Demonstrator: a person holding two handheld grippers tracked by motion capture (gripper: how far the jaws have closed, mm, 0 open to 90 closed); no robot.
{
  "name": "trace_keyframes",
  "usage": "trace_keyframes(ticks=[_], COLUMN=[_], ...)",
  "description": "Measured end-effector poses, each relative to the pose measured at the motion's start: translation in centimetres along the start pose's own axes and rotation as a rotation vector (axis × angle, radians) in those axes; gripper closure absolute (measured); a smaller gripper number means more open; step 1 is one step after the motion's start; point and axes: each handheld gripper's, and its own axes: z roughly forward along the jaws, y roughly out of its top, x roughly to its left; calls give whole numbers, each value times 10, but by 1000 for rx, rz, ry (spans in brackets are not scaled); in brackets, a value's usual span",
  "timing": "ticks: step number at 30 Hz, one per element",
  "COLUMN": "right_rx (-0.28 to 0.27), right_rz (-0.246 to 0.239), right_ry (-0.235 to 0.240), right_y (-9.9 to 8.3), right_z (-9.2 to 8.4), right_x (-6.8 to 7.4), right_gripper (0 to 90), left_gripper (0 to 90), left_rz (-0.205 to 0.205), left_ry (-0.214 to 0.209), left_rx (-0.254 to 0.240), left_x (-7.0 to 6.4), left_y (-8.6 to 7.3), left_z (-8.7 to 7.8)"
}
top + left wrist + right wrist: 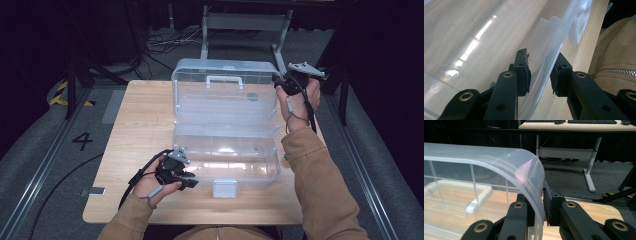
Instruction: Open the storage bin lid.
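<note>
Clear box (225,125) lid edge in right hand-held gripper (278,80).

Tan jacket sleeves (320,170) are worn, metal zipper (616,72) seen at front. Black jaws are fitted with brass-ringed pivots (518,205) and worn foam pads (524,75); grey three-cornered plate (306,69) is mounted on top, cables trailing.

Light wooden table (140,125), clear plastic case (225,150) lying open on it
</note>
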Motion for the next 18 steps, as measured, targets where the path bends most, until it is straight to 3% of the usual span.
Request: trace_keyframes(ticks=[18], right_rx=[42], right_rz=[1], right_ry=[22], right_y=[1], right_z=[24], right_x=[-9], right_gripper=[814], left_gripper=[698], left_rz=[-10], left_ry=[0], left_rx=[1], left_x=[0], left_y=[0], left_z=[0])
